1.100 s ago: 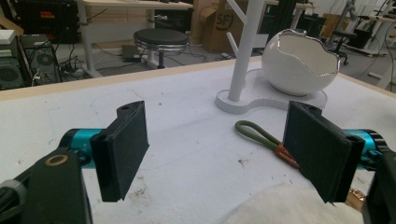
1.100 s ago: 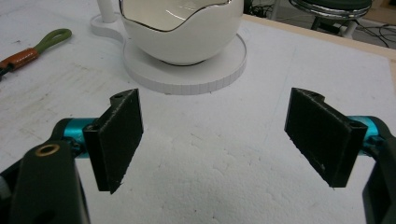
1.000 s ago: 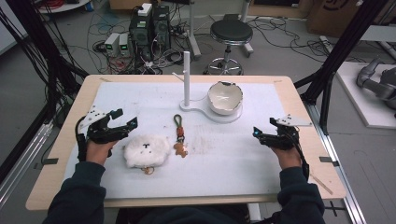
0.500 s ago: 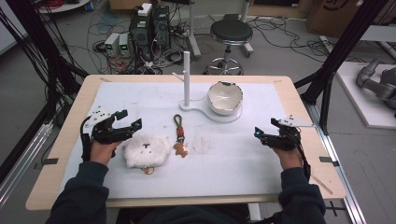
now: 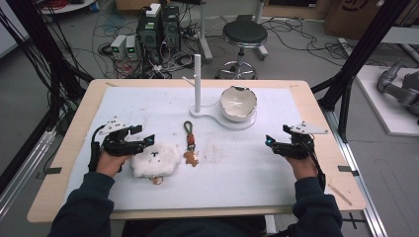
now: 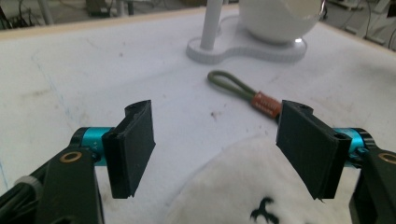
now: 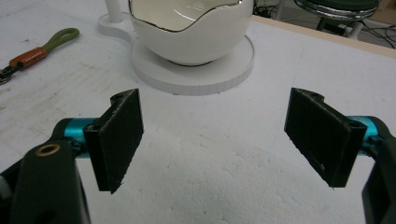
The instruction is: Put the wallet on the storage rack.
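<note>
Sitting on its round white stand [image 5: 217, 120], one white bowl [image 5: 238, 102] looks empty. One keychain [image 5: 189, 143] lies near it, one fluffy white toy [image 5: 154, 159] beyond. Left gripper [image 5: 140, 139] gapes wide beside the toy; right gripper [image 5: 274, 143] gapes wide, holding nothing.

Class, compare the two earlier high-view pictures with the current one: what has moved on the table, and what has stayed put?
The left tongs edged slightly toward the plush, jaws open, nothing gripped. The right tongs barely shifted, also open and empty. The plush, keychain, bowl and post stand stayed as they were.
</note>
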`<state>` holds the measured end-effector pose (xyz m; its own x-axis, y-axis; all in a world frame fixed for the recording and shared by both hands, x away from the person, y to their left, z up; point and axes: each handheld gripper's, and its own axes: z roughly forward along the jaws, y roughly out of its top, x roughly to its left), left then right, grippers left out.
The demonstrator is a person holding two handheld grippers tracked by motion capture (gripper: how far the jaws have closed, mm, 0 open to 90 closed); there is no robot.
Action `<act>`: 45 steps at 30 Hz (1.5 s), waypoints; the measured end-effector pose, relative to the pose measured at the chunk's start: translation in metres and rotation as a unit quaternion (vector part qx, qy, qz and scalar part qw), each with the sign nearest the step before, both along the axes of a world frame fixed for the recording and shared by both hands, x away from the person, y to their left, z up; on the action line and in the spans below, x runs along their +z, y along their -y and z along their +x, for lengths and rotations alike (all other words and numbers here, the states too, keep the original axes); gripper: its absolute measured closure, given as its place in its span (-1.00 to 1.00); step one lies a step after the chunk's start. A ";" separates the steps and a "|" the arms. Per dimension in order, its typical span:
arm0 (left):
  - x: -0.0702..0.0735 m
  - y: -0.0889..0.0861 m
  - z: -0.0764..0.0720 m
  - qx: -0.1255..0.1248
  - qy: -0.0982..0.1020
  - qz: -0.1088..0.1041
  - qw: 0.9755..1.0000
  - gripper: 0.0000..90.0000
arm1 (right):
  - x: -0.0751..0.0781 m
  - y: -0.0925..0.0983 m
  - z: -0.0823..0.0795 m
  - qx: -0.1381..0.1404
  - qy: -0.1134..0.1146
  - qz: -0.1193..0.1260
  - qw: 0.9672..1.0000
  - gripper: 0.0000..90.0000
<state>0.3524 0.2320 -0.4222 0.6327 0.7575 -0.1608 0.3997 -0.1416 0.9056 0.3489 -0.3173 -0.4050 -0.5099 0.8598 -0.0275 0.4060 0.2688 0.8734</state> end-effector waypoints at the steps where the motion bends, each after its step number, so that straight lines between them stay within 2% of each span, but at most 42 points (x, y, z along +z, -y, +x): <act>1: -0.003 0.000 0.001 -0.002 -0.011 0.006 1.000 -0.39 | 0.000 -0.001 0.000 0.001 -0.002 0.001 1.000 -0.56; 5: -0.016 -0.001 0.007 -0.003 -0.067 0.032 0.997 -0.39 | -0.002 -0.004 0.004 0.008 -0.005 -0.002 1.000 -0.56; 7: -0.019 -0.001 0.008 -0.008 -0.084 0.034 0.996 -0.39 | -0.002 -0.004 0.003 0.009 -0.007 -0.001 1.000 -0.56; 8: -0.019 -0.001 0.008 -0.008 -0.084 0.034 0.996 -0.39 | -0.002 -0.004 0.003 0.009 -0.007 -0.001 1.000 -0.56; 9: -0.023 0.001 0.009 -0.024 -0.104 0.045 0.993 -0.39 | -0.002 -0.003 0.002 0.012 -0.004 -0.002 1.000 -0.56; 10: -0.024 0.003 0.009 -0.028 -0.111 0.053 0.992 -0.39 | -0.002 -0.003 0.001 0.009 -0.007 0.000 1.000 -0.56; 12: -0.027 0.004 0.009 -0.038 -0.127 0.055 0.990 -0.36 | -0.002 -0.003 0.001 0.010 -0.008 0.001 1.000 -0.56; 13: -0.026 0.004 0.009 -0.047 -0.129 0.053 0.989 -0.28 | -0.002 -0.003 0.001 0.010 -0.007 -0.001 1.000 -0.56; 15: -0.025 0.004 0.007 -0.059 -0.127 0.069 0.988 -0.02 | -0.003 -0.005 0.002 0.011 -0.010 0.000 1.000 -0.56; 16: -0.024 0.003 0.007 -0.060 -0.132 0.070 0.987 0.11 | -0.003 -0.005 0.002 0.014 -0.009 -0.003 1.000 -0.56; 18: -0.022 0.000 0.007 -0.053 -0.134 0.065 0.987 0.35 | -0.003 -0.006 0.002 0.015 -0.011 -0.004 1.000 -0.56; 21: -0.019 -0.002 0.006 -0.052 -0.128 0.059 0.989 0.65 | -0.003 -0.007 0.002 0.014 -0.011 -0.005 1.000 -0.56; 25: -0.015 -0.004 0.005 -0.049 -0.119 0.042 0.991 0.76 | -0.004 -0.007 0.002 0.015 -0.011 -0.003 1.000 -0.56; 27: -0.011 -0.006 0.004 -0.043 -0.107 0.021 0.993 0.78 | -0.004 -0.007 0.002 0.016 -0.014 -0.001 1.000 -0.56; 30: -0.003 -0.008 0.002 -0.035 -0.080 -0.005 0.996 0.79 | -0.004 -0.009 0.002 0.022 -0.015 0.000 1.000 -0.56; 31: 0.000 -0.009 0.001 -0.034 -0.063 -0.012 0.997 0.79 | -0.004 -0.009 0.002 0.023 -0.013 0.002 1.000 -0.56; 34: 0.006 -0.008 -0.002 -0.032 -0.025 -0.033 0.999 0.79 | -0.003 -0.013 0.002 0.035 -0.015 0.013 0.999 -0.56; 36: 0.012 -0.006 -0.005 -0.030 0.003 -0.046 0.998 0.79 | -0.001 -0.018 0.001 0.041 -0.010 0.020 0.999 -0.56; 39: 0.018 -0.001 -0.008 -0.033 0.032 -0.063 0.997 0.79 | 0.002 -0.029 0.002 0.064 -0.014 0.039 0.997 -0.56; 45: 0.025 0.020 -0.009 -0.046 0.063 -0.062 0.995 0.79 | 0.005 -0.065 0.004 0.131 -0.024 0.059 0.989 -0.56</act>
